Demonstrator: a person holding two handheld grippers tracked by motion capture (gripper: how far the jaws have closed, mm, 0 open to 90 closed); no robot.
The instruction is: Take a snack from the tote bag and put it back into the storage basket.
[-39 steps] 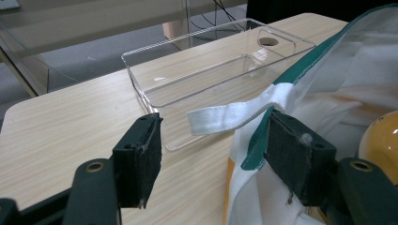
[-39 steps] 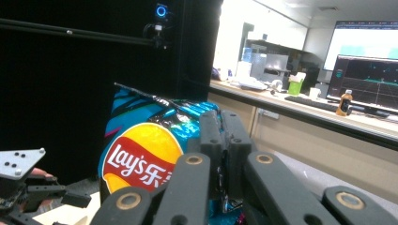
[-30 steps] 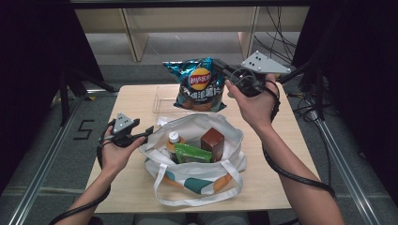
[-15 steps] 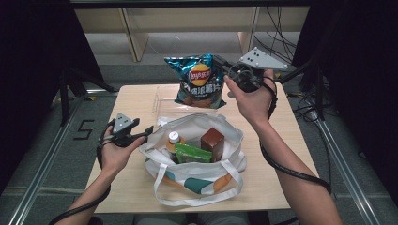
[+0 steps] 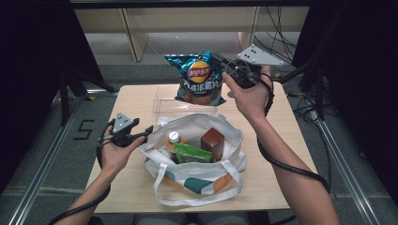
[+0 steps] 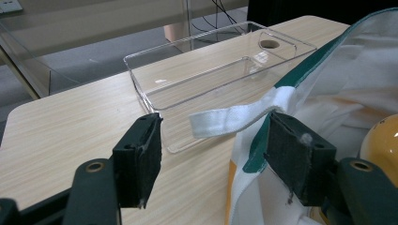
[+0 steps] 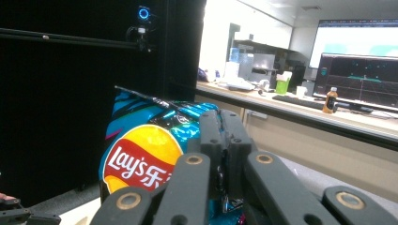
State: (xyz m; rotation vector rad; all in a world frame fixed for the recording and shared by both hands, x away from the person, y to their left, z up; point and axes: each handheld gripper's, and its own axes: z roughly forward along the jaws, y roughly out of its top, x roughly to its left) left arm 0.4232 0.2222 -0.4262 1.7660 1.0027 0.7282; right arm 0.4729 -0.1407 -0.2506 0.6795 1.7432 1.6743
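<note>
While the chip bag [image 5: 201,78] hangs in the air above the far edge of the table [image 5: 136,101], the right gripper [image 5: 224,64] pinches it at its upper right corner, jaws pressed together on the foil. In the right gripper view the bag [image 7: 141,154] sits just behind the closed jaws, its red and yellow logo to their left, and the right gripper [image 7: 219,136] points level toward a desk with screens. The bag's lower end hangs over a clear tray [image 5: 176,99] that lies on the table's far side.

Nearer the person, a white tote [image 5: 197,176] with teal trim stands open on the table. Inside it are a white-capped bottle [image 5: 173,140], a green packet [image 5: 193,153] and a brown box [image 5: 212,139], packed close together. One white handle loops down over the tote's front.

At the tote's left rim, the left gripper [image 5: 143,133] has its jaws spread. In the left gripper view the left gripper [image 6: 213,145] straddles the rim: one pad rests on bare wood, the other lies against the cloth by the teal edge, and a white strap [image 6: 234,117] crosses the gap between them without being squeezed. The tray [image 6: 211,70] lies just beyond, and a yellow rounded thing [image 6: 382,143] shows at the tote's right edge.
</note>
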